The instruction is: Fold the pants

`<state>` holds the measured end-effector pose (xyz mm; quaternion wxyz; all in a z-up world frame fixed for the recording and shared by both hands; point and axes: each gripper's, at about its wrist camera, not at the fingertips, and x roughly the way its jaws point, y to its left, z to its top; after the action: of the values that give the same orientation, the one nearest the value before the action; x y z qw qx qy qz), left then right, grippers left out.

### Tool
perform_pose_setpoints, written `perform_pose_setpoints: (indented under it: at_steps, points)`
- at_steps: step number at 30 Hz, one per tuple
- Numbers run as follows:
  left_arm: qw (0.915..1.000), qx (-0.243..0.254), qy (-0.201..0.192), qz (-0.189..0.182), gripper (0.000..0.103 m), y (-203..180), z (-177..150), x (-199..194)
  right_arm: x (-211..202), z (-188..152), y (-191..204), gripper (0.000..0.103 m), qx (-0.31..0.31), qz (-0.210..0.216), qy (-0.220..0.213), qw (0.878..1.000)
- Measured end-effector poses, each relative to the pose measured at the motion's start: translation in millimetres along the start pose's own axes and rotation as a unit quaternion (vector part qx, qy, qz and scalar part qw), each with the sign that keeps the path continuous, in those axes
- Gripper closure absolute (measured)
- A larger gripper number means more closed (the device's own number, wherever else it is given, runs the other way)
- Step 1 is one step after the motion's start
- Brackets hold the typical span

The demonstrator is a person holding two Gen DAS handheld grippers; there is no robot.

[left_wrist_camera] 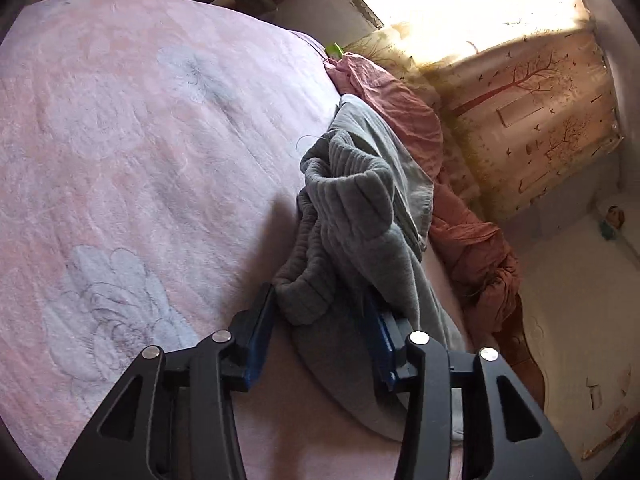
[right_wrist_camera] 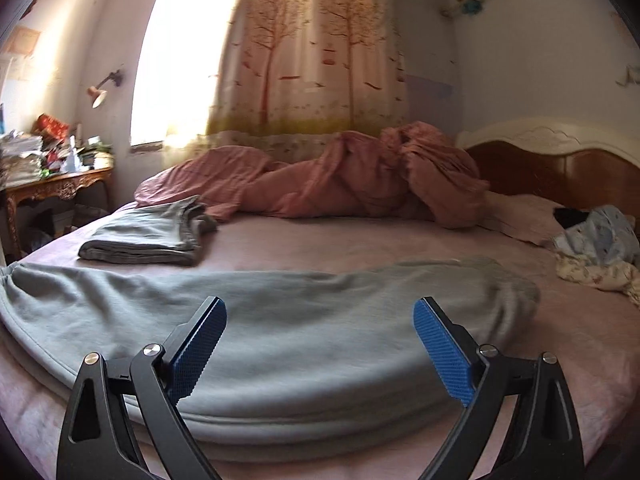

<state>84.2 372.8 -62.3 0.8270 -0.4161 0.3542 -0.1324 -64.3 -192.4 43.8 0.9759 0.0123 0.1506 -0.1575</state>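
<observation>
L tool (left_wrist_camera: pixel 320 332) wide open round pants (left_wrist_camera: pixel 348 216) cuff | R tool (right_wrist_camera: pixel 320 344) wide open over pants

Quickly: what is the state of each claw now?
Left claw: partly open around the grey pants' ribbed cuff, grip not certain.
Right claw: open, empty, above the pants.

Left gripper (left_wrist_camera: pixel 320 320) has its blue pads spread apart, with a bunched ribbed cuff sitting between them, touching the left pad. Right gripper (right_wrist_camera: pixel 320 340) is wide open, fingers splayed, hovering low and roughly level.
</observation>
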Motion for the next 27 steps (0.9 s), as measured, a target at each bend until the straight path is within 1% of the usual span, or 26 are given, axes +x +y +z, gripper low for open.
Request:
perform_pose_setpoints:
  at_steps: [1,2,3,5,6,8,9,10,11,12,14,15,16,17,18,19,20,21,22,23,24,25,26,27]
  points:
    - [1.0,0.004,-0.003,0.002,0.051,-3,0,2,-1,1,-15,0.007,0.007,-0.008,0.002,1.0]
    - [0.9999,0.009,-0.006,0.01,0.045,-6,-1,5,-2,4,-33,0.007,0.014,-0.021,0.005,1.0]
    - [0.9996,0.018,-0.007,0.021,0.043,-11,-2,7,-2,9,-59,0.007,0.025,-0.043,0.01,0.999]
    - [0.9965,0.054,-0.014,0.062,0.043,-25,-7,16,1,16,-96,0.007,0.043,-0.061,0.026,0.997]
    - [0.9936,0.072,-0.015,0.086,0.049,-31,-10,21,5,20,-118,0.007,0.054,-0.063,0.035,0.996]
    - [0.9854,0.094,-0.031,0.139,0.069,-38,-15,25,16,25,-161,0.007,0.082,-0.071,0.057,0.992]
    - [0.985,0.094,-0.038,0.14,0.07,-38,-17,23,28,27,-186,0.007,0.101,-0.066,0.081,0.989]
    - [0.9848,0.095,-0.048,0.137,0.072,-39,-18,19,34,27,-202,0.012,0.117,-0.063,0.093,0.987]
    - [0.9835,0.102,-0.06,0.136,0.074,-42,-18,15,42,24,-220,0.015,0.138,-0.064,0.104,0.983]
    - [0.98,0.117,-0.079,0.14,0.077,-48,-20,9,50,20,-237,0.02,0.16,-0.069,0.115,0.978]
    - [0.9666,0.152,-0.132,0.158,0.079,-65,-23,-8,63,7,-265,0.026,0.194,-0.094,0.129,0.968]
    - [0.9606,0.166,-0.157,0.158,0.079,-75,-22,-14,71,-2,-277,0.03,0.217,-0.093,0.143,0.961]
    - [0.9544,0.183,-0.18,0.153,0.079,-86,-24,-24,75,-10,-284,0.036,0.235,-0.086,0.152,0.956]
    - [0.9481,0.198,-0.2,0.148,0.079,-95,-26,-31,79,-16,-289,0.038,0.252,-0.078,0.165,0.95]
    - [0.9413,0.213,-0.212,0.154,0.079,-101,-27,-33,82,-20,-291,0.039,0.264,-0.068,0.175,0.946]
    - [0.9346,0.225,-0.214,0.174,0.079,-104,-28,-29,82,-21,-291,0.039,0.266,-0.06,0.173,0.946]
    - [0.9322,0.224,-0.196,0.206,0.079,-100,-22,-14,80,-19,-287,0.039,0.255,-0.06,0.167,0.951]
    - [0.9354,0.204,-0.156,0.243,0.079,-85,-18,4,78,-16,-282,0.039,0.234,-0.069,0.16,0.956]
    - [0.9449,0.163,-0.117,0.259,0.079,-63,-13,19,76,-15,-276,0.039,0.216,-0.077,0.156,0.961]
    - [0.9565,0.112,-0.08,0.257,0.079,-41,-7,29,76,-14,-268,0.039,0.197,-0.081,0.153,0.965]
    - [0.9664,0.082,-0.077,0.231,0.079,-34,0,29,75,-13,-261,0.039,0.179,-0.081,0.151,0.969]
    - [0.9723,0.074,-0.083,0.206,0.079,-33,4,22,72,-11,-250,0.039,0.161,-0.078,0.145,0.973]
    - [0.9735,0.08,-0.088,0.196,0.078,-36,5,19,69,-9,-240,0.039,0.141,-0.075,0.135,0.978]
    - [0.9717,0.092,-0.091,0.198,0.077,-39,3,19,65,-5,-229,0.039,0.125,-0.07,0.126,0.982]
